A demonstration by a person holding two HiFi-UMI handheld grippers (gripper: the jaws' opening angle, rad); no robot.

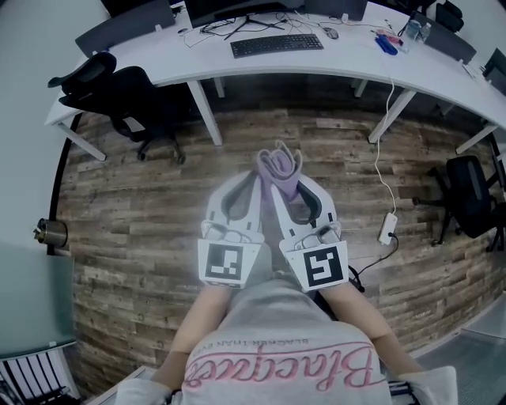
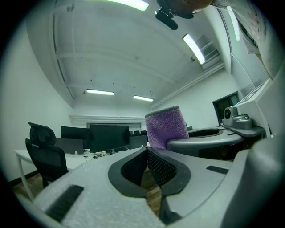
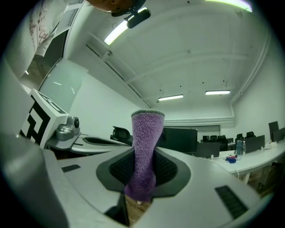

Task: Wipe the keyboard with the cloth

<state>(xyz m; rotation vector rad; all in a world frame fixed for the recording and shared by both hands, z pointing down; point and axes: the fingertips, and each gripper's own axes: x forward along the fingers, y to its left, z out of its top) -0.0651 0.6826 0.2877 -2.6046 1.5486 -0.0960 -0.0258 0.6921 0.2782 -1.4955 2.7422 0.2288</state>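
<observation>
A purple fuzzy cloth [image 1: 281, 170] is pinched upright in my right gripper [image 1: 278, 188], which is shut on it. In the right gripper view the cloth [image 3: 144, 151] rises out from between the dark pads. Just to the left, my left gripper [image 1: 257, 180] is shut with nothing in it; in its own view its pads [image 2: 156, 167] meet and the cloth [image 2: 165, 127] shows beside it. Both grippers hang over the wooden floor, well short of the desk. The black keyboard [image 1: 277, 44] lies on the curved white desk [image 1: 332, 67] at the far side.
Monitors [image 1: 237, 9] stand behind the keyboard, with a mouse [image 1: 331, 32] and blue items [image 1: 386, 43] to its right. Black office chairs stand at the left [image 1: 118, 99] and the right [image 1: 470, 194]. A white cable runs down to a power strip [image 1: 388, 228] on the floor.
</observation>
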